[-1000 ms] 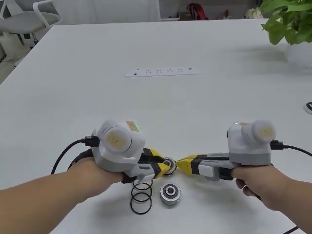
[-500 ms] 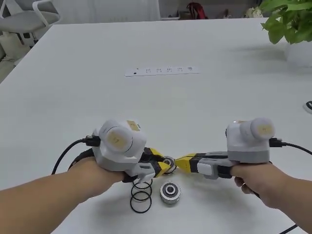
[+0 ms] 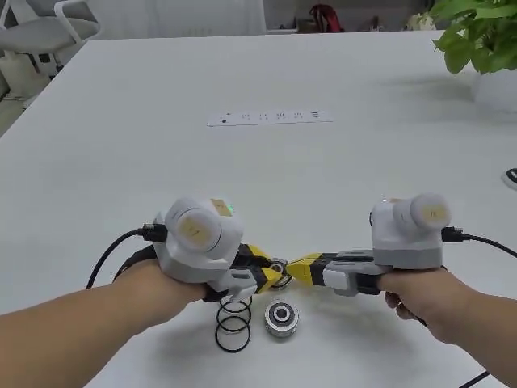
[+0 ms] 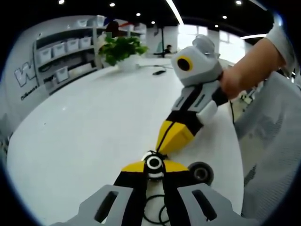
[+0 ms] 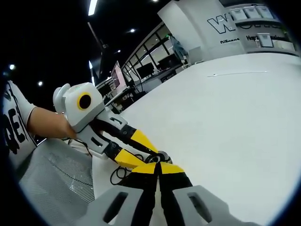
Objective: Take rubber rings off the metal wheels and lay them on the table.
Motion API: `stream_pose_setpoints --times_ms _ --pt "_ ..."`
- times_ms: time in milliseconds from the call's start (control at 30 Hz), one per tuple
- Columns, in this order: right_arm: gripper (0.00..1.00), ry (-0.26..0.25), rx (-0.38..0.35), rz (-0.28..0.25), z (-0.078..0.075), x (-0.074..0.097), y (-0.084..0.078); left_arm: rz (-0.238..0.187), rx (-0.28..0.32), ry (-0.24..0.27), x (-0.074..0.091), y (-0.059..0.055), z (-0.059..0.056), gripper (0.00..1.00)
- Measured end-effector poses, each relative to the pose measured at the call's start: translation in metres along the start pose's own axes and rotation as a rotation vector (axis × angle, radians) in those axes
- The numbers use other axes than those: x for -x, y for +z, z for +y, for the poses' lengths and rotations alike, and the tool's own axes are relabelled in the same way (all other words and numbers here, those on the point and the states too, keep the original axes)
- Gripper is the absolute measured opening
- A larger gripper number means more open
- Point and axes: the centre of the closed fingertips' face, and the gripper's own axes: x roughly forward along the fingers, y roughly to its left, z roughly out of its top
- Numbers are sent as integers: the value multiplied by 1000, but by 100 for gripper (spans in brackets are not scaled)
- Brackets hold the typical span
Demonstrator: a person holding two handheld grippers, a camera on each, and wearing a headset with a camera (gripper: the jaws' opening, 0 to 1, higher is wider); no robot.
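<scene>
A small metal wheel (image 3: 279, 269) is held just above the white table (image 3: 339, 162), and my left gripper (image 3: 275, 275) is shut on it. In the left gripper view the wheel (image 4: 154, 163) sits between my yellow jaw tips (image 4: 154, 167). My right gripper (image 3: 292, 271) comes in from the right, shut, its tips pinching the black rubber ring at the wheel's rim (image 5: 157, 158). A second wheel (image 3: 281, 317) lies flat on the table just in front. Two loose black rubber rings (image 3: 233, 323) lie overlapping to its left.
A white power strip (image 3: 271, 118) lies across the middle of the table. A potted plant (image 3: 478, 36) stands at the far right corner and a white chair (image 3: 48, 32) at the far left. Cables trail from both grippers toward me.
My right gripper has shifted slightly left, toward the held wheel. The left gripper, the lying wheel and the two rings have stayed put.
</scene>
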Motion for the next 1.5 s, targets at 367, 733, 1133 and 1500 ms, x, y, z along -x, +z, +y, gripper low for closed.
stream_pose_setpoints --times_ms 367,733,1133,1500 --pt "0 7 7 0 1 -2 0 1 0 2 0 0 0 12" --pt "0 19 1 -4 5 -3 0 1 -4 2 1 0 0 12" --pt "0 33 -13 -17 8 -4 2 0 -2 5 0 0 0 12" --pt "0 56 -23 -32 14 -3 5 1 5 11 0 0 0 12"
